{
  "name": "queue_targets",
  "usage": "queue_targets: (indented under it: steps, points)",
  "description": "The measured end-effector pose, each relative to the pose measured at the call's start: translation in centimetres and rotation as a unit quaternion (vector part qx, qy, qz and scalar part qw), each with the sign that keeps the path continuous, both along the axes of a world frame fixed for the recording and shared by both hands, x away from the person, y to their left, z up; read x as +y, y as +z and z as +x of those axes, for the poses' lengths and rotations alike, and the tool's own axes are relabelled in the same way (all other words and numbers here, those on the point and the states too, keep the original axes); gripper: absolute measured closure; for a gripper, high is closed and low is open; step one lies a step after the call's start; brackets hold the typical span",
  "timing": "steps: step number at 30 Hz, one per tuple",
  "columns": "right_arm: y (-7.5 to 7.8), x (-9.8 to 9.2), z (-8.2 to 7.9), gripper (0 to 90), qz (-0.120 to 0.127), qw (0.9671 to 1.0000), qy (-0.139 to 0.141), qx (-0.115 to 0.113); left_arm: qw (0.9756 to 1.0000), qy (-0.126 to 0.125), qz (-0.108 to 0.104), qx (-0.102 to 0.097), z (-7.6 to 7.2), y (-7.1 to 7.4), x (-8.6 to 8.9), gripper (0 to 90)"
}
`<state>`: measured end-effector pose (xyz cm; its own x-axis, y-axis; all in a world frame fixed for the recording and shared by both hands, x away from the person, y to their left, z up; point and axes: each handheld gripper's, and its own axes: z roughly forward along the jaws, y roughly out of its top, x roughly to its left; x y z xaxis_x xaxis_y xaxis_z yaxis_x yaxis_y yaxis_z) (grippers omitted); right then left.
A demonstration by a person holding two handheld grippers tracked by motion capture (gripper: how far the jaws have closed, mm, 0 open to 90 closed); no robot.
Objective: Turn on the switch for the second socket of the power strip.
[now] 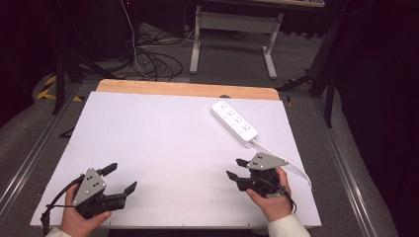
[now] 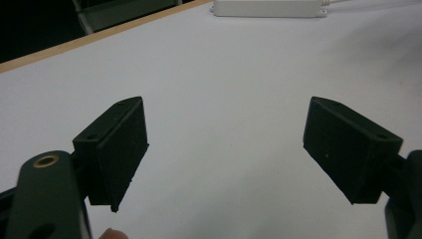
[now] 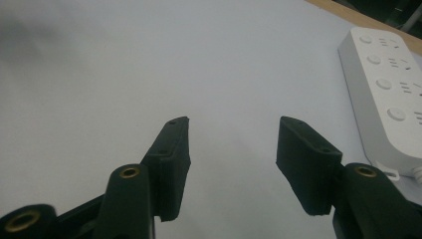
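Left gripper (image 1: 121, 177) — jaws wide, empty, over the white table (image 1: 163, 143). Right gripper (image 1: 236, 168) — jaws parted, holding nothing, near the power strip (image 1: 233, 123).

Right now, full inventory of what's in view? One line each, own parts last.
power strip: 1, white, far right part of the table, lying flat and diagonal
power strip cable: 1, white, runs from the strip's near end toward the table's right edge
table: 1, white top with a wooden strip along the far edge
loose cables: a tangle, black and white, on the floor beyond the table
desk frame: 1, light grey legs, on the floor beyond the table
left gripper: 1, black, near left of the table, open, holds nothing
right gripper: 1, black, near right, open, holds nothing
hands: 2, one on each gripper
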<state>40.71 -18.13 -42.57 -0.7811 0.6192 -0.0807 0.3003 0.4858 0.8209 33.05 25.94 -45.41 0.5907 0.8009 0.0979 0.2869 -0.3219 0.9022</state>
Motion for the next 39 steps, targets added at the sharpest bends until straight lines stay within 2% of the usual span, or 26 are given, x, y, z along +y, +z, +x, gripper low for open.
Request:
queue_targets:
  steps: [6,12,15,22,27,32,36,39]
  points:
    - [0.9,0.5,0.4,47.1,-0.009,0.9999,0.005,-0.004,0.9999,0.011,0.008,0.003,0.1,0.0,0.0,18.3]
    - [1.5,0.3,0.7,47.4,-0.006,0.9999,0.002,-0.008,0.9998,0.015,0.006,0.006,0.1,-0.1,0.0,18.3]
    - [2.0,0.2,1.1,48.5,-0.002,1.0000,0.005,0.002,0.9997,0.021,0.010,0.008,0.2,-0.1,0.0,18.4]
    - [2.9,0.4,2.0,50.4,-0.018,0.9998,0.010,0.009,0.9996,0.025,0.009,0.009,0.1,-0.1,0.1,18.4]
    - [3.6,0.7,3.6,54.4,-0.032,0.9994,0.011,0.002,0.9995,0.028,0.007,0.010,0.0,-0.2,0.2,18.4]
    - [4.3,0.3,5.4,63.1,-0.019,0.9998,-0.006,-0.004,0.9995,0.028,0.007,0.009,0.0,-0.1,0.2,18.4]
    - [4.7,0.1,7.0,64.7,-0.007,0.9996,-0.026,0.010,0.9996,0.027,0.005,0.011,0.1,-0.2,0.2,18.4]
    - [4.8,0.1,7.7,64.7,-0.003,0.9993,-0.031,0.019,0.9996,0.027,0.005,0.011,0.0,-0.1,0.3,18.4]
